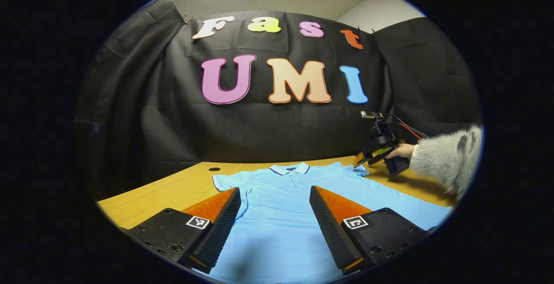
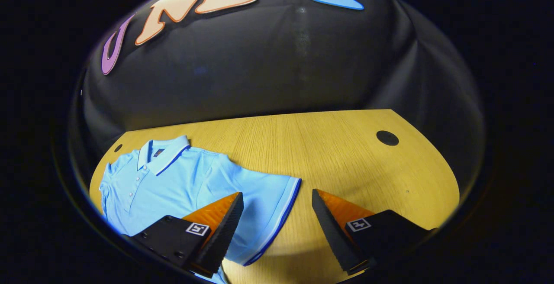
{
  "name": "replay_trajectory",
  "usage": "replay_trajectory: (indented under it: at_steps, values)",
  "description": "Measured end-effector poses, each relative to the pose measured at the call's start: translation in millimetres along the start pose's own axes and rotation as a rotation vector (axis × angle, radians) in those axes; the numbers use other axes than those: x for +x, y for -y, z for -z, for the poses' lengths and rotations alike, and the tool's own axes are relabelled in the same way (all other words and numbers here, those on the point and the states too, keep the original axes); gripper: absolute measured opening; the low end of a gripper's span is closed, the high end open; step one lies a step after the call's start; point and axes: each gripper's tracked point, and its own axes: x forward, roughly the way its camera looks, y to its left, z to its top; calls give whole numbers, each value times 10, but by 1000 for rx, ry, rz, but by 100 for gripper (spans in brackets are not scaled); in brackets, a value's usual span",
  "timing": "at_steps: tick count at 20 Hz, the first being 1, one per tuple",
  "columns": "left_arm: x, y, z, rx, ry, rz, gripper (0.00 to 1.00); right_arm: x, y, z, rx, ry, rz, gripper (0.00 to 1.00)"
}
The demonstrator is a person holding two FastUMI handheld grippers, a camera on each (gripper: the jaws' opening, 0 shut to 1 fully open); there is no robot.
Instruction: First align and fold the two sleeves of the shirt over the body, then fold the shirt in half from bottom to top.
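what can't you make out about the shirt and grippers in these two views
- Shirt hem, left gripper view: cut off by the bottom edge, behind the left gripper.
- Shirt's far sleeve, right gripper view: cut off at the left edge.
- Right gripper, left gripper view: small and far, partly behind the hand, so its opening is unclear there; the right gripper view shows it open over the sleeve.

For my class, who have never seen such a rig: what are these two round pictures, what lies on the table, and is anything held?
A person holds a hand-held gripper in each hand; a camera rides on each. The left gripper view looks past the left gripper, open above a shirt lying flat on the table, and shows the right gripper in a hand at the far sleeve. The right gripper view shows the right gripper open over that sleeve. Nothing is held.
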Motion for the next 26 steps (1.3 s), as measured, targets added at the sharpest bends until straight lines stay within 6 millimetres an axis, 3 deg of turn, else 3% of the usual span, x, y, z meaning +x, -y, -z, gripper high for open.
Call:
replay_trajectory:
  at_steps: [3,5,6,12,14,17,20,22,26]
  values:
    - [-2,-3,-6,0,0,0,95,24,-52,97,6,-24,-14,93]
    - [3,-2,-3,-1,0,0,95,36,-54,90,-2,-19,-15,77]
    - [0,-2,1,-1,0,0,95,33,-44,83,-4,-17,-13,76]
    - [-2,3,4,-1,0,-1,96,40,-21,116,-32,-21,-24,20]
    - [2,3,3,-1,0,-1,96,17,-11,119,-44,-21,-22,11]
    - [1,1,2,-1,0,-1,96,-25,-10,94,-64,-14,-10,9]
    - [5,1,5,-1,0,-1,96,-119,-79,-102,-65,42,-15,9]
    - [7,2,6,0,0,-1,96,-247,-273,-258,-58,89,-61,9]
    - [12,0,5,0,0,-1,95,-536,-903,-420,5,129,-232,9]
